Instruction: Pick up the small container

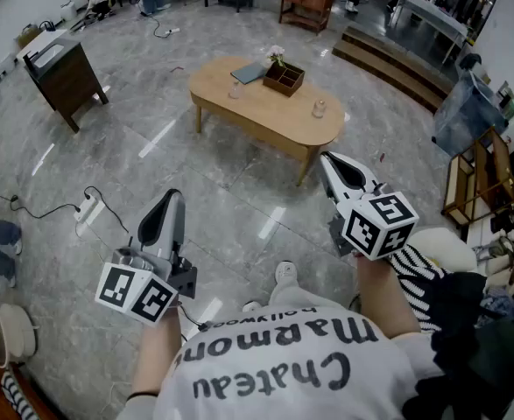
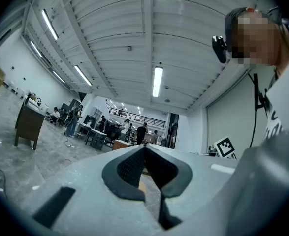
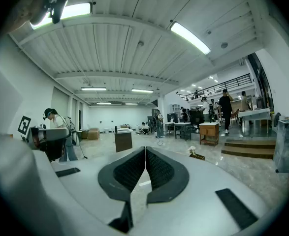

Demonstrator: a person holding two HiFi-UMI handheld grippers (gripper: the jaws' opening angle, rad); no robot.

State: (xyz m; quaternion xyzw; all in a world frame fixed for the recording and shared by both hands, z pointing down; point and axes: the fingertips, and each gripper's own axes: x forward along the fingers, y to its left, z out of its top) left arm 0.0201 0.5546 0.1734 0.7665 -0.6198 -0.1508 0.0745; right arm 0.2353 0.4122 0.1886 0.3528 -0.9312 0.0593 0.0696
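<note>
we stand in a large hall with a shiny grey stone floor point(image 1: 151, 138). an oval wooden table point(image 1: 265, 116) is ahead of us, well apart from both tongs. the small container point(image 1: 319, 108), clear like glass, stands on the table near its right end. at the far side of the table there is a wooden box point(image 1: 284, 79) with a small flower in it and a flat book point(image 1: 249, 73) just beside it. another clear glass point(image 1: 235, 89) stands nearer the left end.

the left tongs point(image 2: 144, 149) are closed, pad against pad, with nothing between them. the right tongs point(image 3: 145, 150) are closed and empty in the same way. we hold both over the floor.

at the left a dark cabinet point(image 1: 64, 77) stands on the floor, and a white power strip point(image 1: 86, 206) with its cable lies nearer to us. wooden steps point(image 1: 397, 64) are at the right, behind the table. long lamps point(image 3: 188, 37) shine on the ribbed ceiling.
</note>
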